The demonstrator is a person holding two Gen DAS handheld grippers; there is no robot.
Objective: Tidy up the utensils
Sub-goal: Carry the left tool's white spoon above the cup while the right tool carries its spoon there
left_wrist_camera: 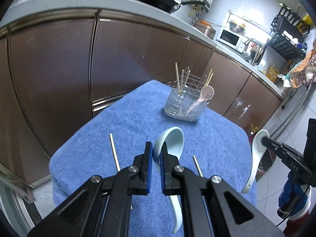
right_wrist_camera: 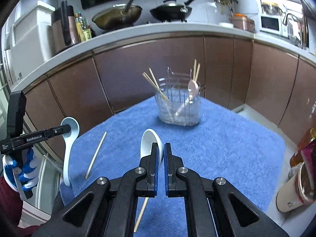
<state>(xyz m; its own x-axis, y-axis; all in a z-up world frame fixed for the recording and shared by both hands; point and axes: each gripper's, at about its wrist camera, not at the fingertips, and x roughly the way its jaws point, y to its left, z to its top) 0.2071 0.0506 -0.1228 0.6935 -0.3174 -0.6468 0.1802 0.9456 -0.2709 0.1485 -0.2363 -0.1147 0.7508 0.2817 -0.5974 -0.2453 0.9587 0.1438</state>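
My left gripper (left_wrist_camera: 156,148) is shut on the bowl rim of a light blue ceramic spoon (left_wrist_camera: 173,138), whose handle hangs down over the blue towel (left_wrist_camera: 128,114). My right gripper (right_wrist_camera: 161,148) is shut on the bowl rim of a white ceramic spoon (right_wrist_camera: 148,140), held above the towel (right_wrist_camera: 227,138). Each view shows the other gripper from the side: the right gripper (left_wrist_camera: 263,139) with the white spoon (left_wrist_camera: 254,158), and the left gripper (right_wrist_camera: 68,128) with its spoon (right_wrist_camera: 68,152). A clear utensil holder (left_wrist_camera: 185,104) (right_wrist_camera: 179,106) at the far end holds several chopsticks and a pink spoon.
Two loose chopsticks (left_wrist_camera: 114,152) (left_wrist_camera: 197,165) lie on the towel, also seen as chopsticks (right_wrist_camera: 96,154) (right_wrist_camera: 141,215). Brown cabinets (right_wrist_camera: 158,59) stand behind, with woks on the counter. A bottle and a jar (right_wrist_camera: 296,187) stand at the right. A gloved hand (right_wrist_camera: 25,169) grips the left handle.
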